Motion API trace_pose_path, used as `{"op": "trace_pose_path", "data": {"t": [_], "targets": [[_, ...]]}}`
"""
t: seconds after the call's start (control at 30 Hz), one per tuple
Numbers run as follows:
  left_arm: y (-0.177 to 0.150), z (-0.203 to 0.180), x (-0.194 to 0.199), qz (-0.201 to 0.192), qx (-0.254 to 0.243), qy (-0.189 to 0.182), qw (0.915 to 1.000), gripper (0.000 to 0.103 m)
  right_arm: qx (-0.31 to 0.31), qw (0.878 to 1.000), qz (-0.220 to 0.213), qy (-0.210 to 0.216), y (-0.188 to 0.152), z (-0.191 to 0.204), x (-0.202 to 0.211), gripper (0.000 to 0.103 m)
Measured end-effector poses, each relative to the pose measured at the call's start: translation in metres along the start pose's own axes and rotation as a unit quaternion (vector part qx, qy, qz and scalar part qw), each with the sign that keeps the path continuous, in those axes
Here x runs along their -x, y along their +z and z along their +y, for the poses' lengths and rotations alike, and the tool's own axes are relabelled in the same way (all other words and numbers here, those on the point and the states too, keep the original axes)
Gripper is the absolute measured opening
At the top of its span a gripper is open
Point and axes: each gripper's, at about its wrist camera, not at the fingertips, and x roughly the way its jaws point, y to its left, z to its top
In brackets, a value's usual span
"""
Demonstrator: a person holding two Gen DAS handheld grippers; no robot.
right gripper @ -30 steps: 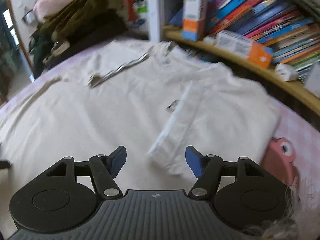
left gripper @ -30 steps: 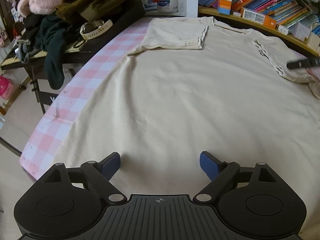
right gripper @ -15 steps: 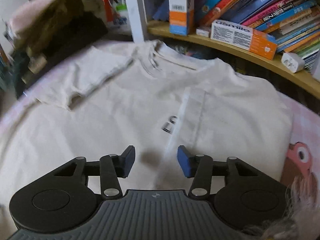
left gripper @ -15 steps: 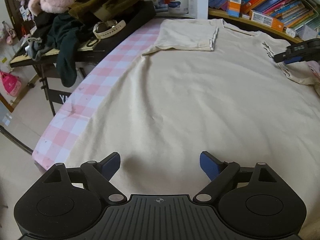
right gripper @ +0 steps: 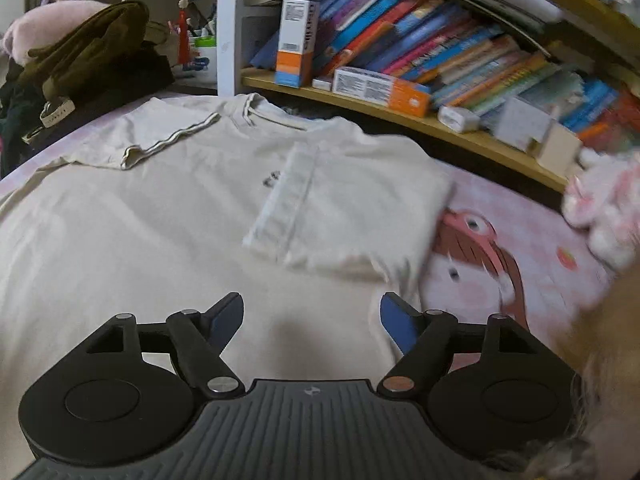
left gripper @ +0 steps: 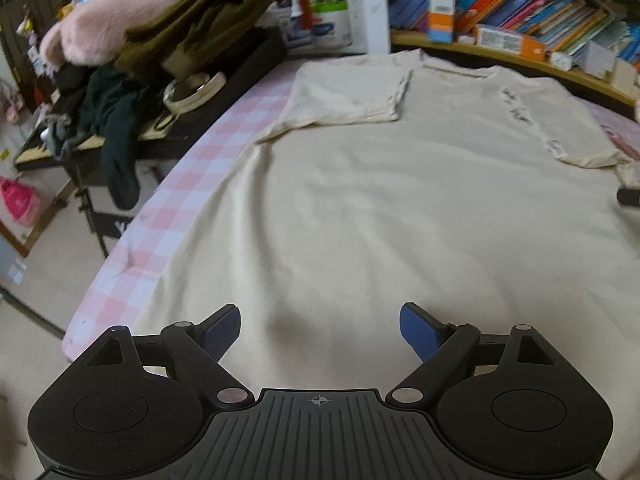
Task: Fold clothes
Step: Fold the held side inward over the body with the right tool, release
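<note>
Cream T-shirt (left gripper: 400, 208) spread flat on bed, both sleeves folded in, is light, floppy, non-slip, so pinch hem edge at 6 o'clock; left gripper (left gripper: 320, 330) wide open, empty; right gripper (right gripper: 312, 318) just reopened, empty.

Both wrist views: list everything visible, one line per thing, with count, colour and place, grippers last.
T-shirt: one, cream, flat on the bed, both sleeves folded in.
Bed sheet: one, pink-white check.
Clothes pile: several, olive, pink, dark, left side table.
Books: many, multicoloured, shelf behind.
Orange-white boxes: two, on the shelf.
Left gripper: one, black, blue pads, open above the hem.
Right gripper: one, black, jaws just opening, nothing between.
</note>
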Motion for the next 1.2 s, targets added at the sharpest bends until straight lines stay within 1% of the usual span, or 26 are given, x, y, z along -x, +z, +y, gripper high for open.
{"op": "trace_pose_path", "data": {"t": [0.07,0.17,0.3,0.43,0.6,0.7,0.8,0.9,1.03,1.2], "targets": [[0.001,-0.002,0.000,-0.005,-0.002,-0.011,0.9999,0.092,-0.011,1.000,0.003,-0.001,-0.011,0.001,0.013,0.080],[0.003,-0.006,0.001,-0.014,-0.005,-0.029,0.9995,0.092,-0.033,0.999,0.013,0.001,-0.026,0.005,0.031,0.083],[0.004,-0.008,0.008,-0.043,-0.026,-0.054,0.9973,0.093,-0.058,0.998,0.012,-0.021,-0.043,0.016,0.055,0.086],[-0.002,0.001,0.018,-0.056,-0.040,-0.068,0.9953,0.093,-0.096,0.994,0.009,-0.048,-0.055,0.029,0.076,0.089],[-0.018,0.024,0.032,-0.074,-0.056,-0.076,0.9928,0.093,-0.123,0.990,-0.004,-0.062,-0.062,0.056,0.097,0.091],[-0.033,0.042,0.041,-0.075,-0.061,-0.080,0.9921,0.093,-0.138,0.988,-0.011,-0.069,-0.067,0.079,0.109,0.091],[-0.052,0.063,0.048,-0.071,-0.060,-0.084,0.9922,0.093,-0.140,0.987,-0.013,-0.077,-0.076,0.107,0.123,0.091],[-0.069,0.080,0.049,-0.060,-0.059,-0.085,0.9928,0.093,-0.135,0.987,-0.013,-0.081,-0.091,0.136,0.137,0.091],[-0.083,0.093,0.051,-0.056,-0.056,-0.089,0.9929,0.093,-0.133,0.987,0.001,-0.092,-0.115,0.167,0.153,0.091],[-0.088,0.103,0.054,-0.060,-0.050,-0.098,0.9921,0.093,-0.158,0.980,0.015,-0.119,-0.133,0.175,0.171,0.091]]}}
